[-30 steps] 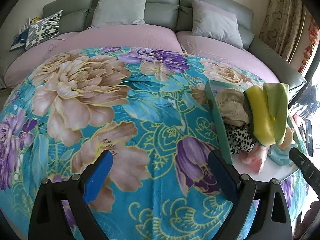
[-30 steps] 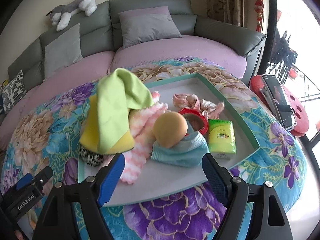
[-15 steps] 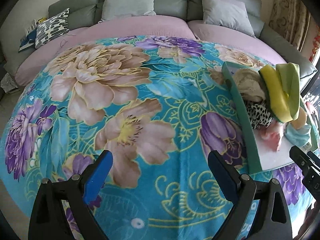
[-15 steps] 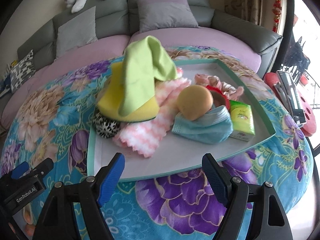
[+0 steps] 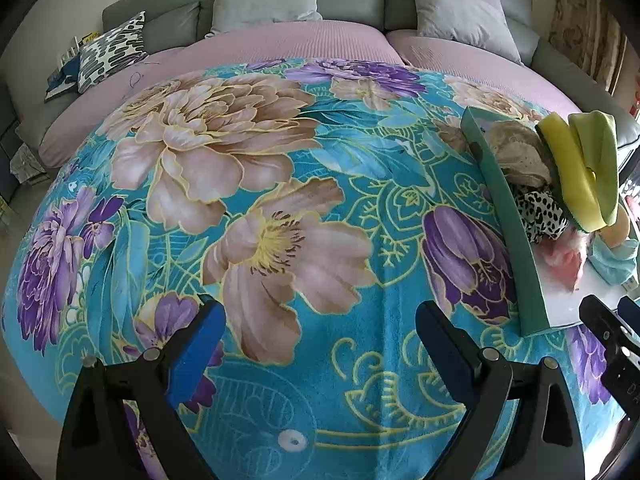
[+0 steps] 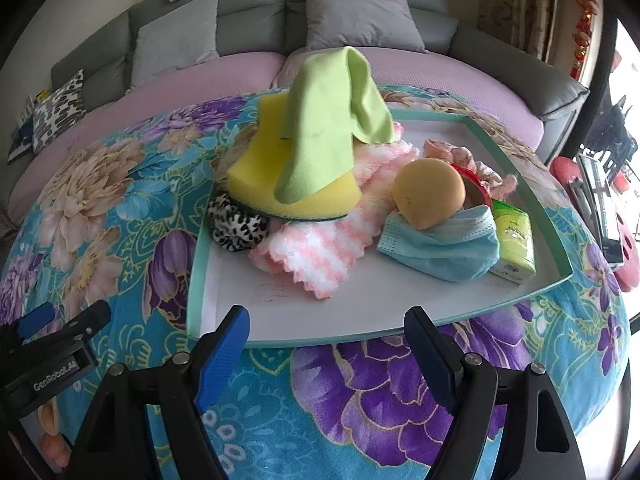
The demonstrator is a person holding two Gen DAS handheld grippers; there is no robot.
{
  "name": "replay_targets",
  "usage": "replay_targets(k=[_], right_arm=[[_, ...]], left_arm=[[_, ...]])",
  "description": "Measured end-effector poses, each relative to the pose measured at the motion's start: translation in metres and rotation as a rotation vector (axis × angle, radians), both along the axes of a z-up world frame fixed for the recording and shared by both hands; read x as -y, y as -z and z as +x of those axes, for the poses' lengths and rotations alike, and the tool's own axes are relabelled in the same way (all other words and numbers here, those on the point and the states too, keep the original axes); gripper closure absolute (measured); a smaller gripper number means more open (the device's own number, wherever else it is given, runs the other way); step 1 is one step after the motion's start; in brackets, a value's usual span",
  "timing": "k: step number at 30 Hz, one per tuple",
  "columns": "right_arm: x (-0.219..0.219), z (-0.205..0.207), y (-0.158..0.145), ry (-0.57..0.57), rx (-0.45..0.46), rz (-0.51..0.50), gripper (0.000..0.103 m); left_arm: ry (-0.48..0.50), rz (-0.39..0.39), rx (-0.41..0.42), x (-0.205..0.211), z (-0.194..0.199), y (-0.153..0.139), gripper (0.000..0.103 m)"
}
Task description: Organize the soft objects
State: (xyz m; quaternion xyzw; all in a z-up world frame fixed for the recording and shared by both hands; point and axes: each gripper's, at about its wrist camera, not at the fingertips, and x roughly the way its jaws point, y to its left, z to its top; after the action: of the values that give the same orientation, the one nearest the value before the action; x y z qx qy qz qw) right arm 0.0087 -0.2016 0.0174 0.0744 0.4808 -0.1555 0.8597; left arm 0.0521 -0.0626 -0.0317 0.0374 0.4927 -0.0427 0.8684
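A teal-rimmed tray [image 6: 556, 240] sits on a floral blanket [image 5: 280, 200]. In the tray, a green cloth [image 6: 332, 120] drapes a yellow sponge [image 6: 256, 160]. Left gripper [image 5: 320, 344] and right gripper [image 6: 326, 344] hover before the tray, jaws wide, holding nothing.

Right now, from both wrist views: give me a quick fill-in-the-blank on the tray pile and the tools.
1. The light green cloth is draped over the ____ sponge.
2. The tan ball rests on a blue ____.
3. The right tool is open and holds ____.
4. The leopard-print item lies inside the tray near its ____ edge in the right wrist view.

Missing words: yellow; face mask; nothing; left
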Motion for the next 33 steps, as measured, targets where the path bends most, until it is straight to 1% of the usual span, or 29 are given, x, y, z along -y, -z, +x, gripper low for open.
replay_targets(k=[8,19,23,33], right_arm=[[-0.0076,0.0024,-0.0008,-0.03,-0.023,-0.015,0.021],[-0.0082,-0.0004,-0.0006,-0.026,-0.033,-0.01,0.021],[-0.0077,-0.0012,0.0,-0.023,-0.037,-0.007,0.021],[-0.0078,-0.0007,0.0006,-0.024,-0.038,-0.005,0.021]], left_arm=[[-0.005,0.009,0.005,-0.0002,0.0002,-0.0002,0.007],[0.003,0.028,0.016,0.0006,-0.0046,-0.004,0.007],[0.0,0.04,0.014,-0.0002,-0.0058,-0.0033,0.007],[-0.012,0.037,-0.004,-0.0017,-0.003,0.0017,0.007]])
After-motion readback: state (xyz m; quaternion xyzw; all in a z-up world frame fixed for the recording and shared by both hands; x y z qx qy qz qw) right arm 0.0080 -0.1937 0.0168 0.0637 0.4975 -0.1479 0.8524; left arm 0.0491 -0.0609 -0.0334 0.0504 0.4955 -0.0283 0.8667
